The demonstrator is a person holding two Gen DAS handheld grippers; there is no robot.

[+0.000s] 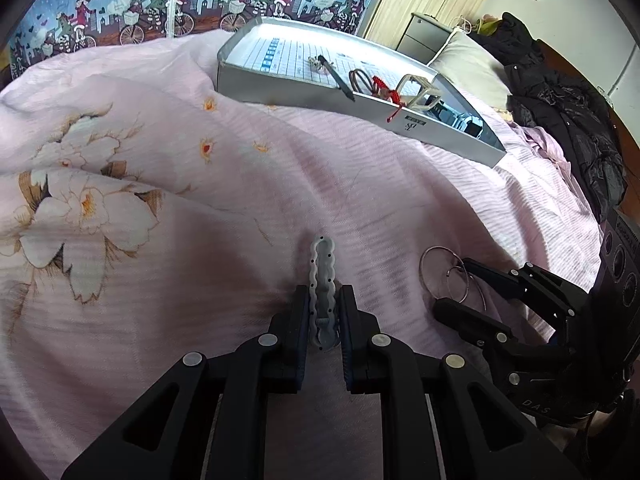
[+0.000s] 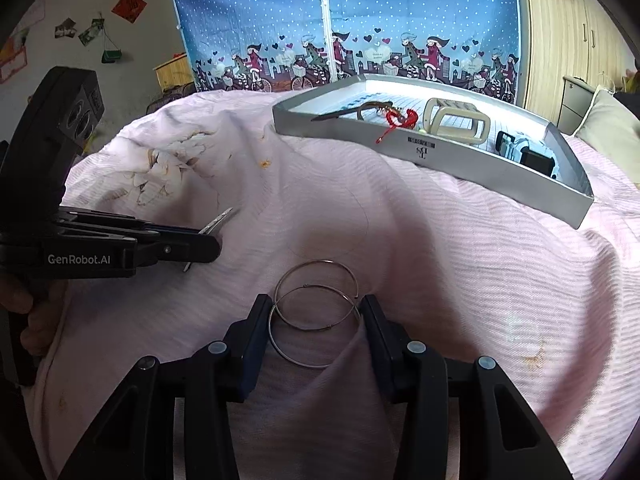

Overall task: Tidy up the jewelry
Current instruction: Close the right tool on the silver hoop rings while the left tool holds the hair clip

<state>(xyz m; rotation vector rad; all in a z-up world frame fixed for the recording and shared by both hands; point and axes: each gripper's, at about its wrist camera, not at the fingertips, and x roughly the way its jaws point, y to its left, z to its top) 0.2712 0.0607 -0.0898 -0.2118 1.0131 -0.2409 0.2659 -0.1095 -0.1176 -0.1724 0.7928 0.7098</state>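
Hoop earrings (image 2: 316,312), two thin wire rings overlapping each other, lay flat on the pink quilt (image 2: 460,264) between the fingers of the right gripper (image 2: 316,320), whose jaws stood wide, one on each side of the pair and not yet closed on them. Judged from their thin gauge, the hoops were very light, springy rather than rigid, smooth, and liable to slip or flex out of round under a hard squeeze; the soft quilt beneath offered little backing, and a fold of fabric sat between the jaws near the lower hoop. The soundest hold was judged to be across the zone where the two wires overlap, so both lift together, with the pads set low enough to catch wire and not cloth. The left gripper (image 1: 324,312) was closed narrow on a grey wavy hair clip (image 1: 322,280), held by its hinge end with the long tip projecting forward above the quilt. The clip appeared stiff plastic, light, and secure in that hold. A silver tray (image 1: 304,84) rested farther back on the bed, well apart from both grippers, already carrying a red knotted cord (image 1: 386,90), a cream square clip (image 2: 456,120) and other small pieces.
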